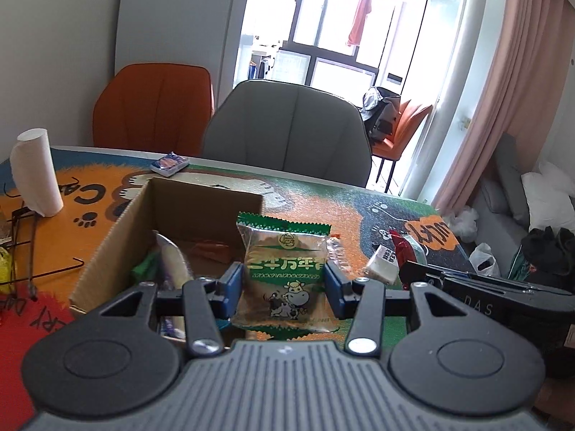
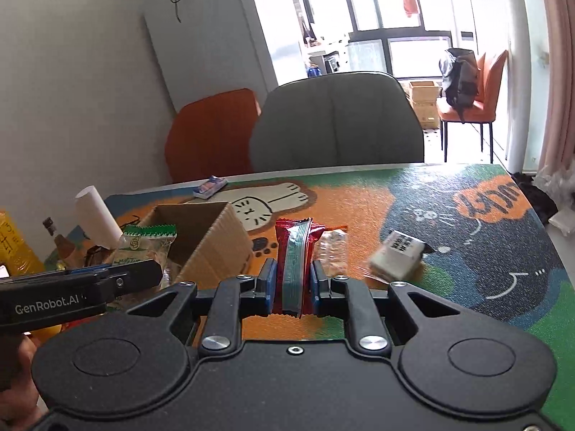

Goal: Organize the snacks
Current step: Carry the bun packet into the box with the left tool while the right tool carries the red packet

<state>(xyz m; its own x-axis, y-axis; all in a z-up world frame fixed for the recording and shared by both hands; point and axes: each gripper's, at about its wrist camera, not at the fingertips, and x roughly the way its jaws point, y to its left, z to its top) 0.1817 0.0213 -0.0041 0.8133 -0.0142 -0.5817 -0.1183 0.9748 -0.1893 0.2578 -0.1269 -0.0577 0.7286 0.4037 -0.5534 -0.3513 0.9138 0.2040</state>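
My left gripper [image 1: 284,283] is shut on a green-edged cracker packet with a cow picture [image 1: 284,269], held upright above the near right corner of an open cardboard box [image 1: 118,230]. That box holds a white wrapper and an orange one. In the right wrist view my right gripper [image 2: 291,282] is shut on a red packet with a teal strip [image 2: 295,262], lifted over the patterned mat. The left gripper and its green packet [image 2: 143,248] show at the left there, beside the box [image 2: 215,240]. A clear wrapped snack [image 2: 333,251] and a white wrapped block [image 2: 395,255] lie on the mat.
A paper roll [image 1: 36,172] stands at the table's left, with a wire rack [image 1: 32,265] near it. A small blue packet [image 1: 169,163] lies by the far edge. A grey chair [image 1: 287,133] and an orange chair [image 1: 154,107] stand behind the table [image 2: 467,251]. Bottles [image 2: 57,244] stand at the far left.
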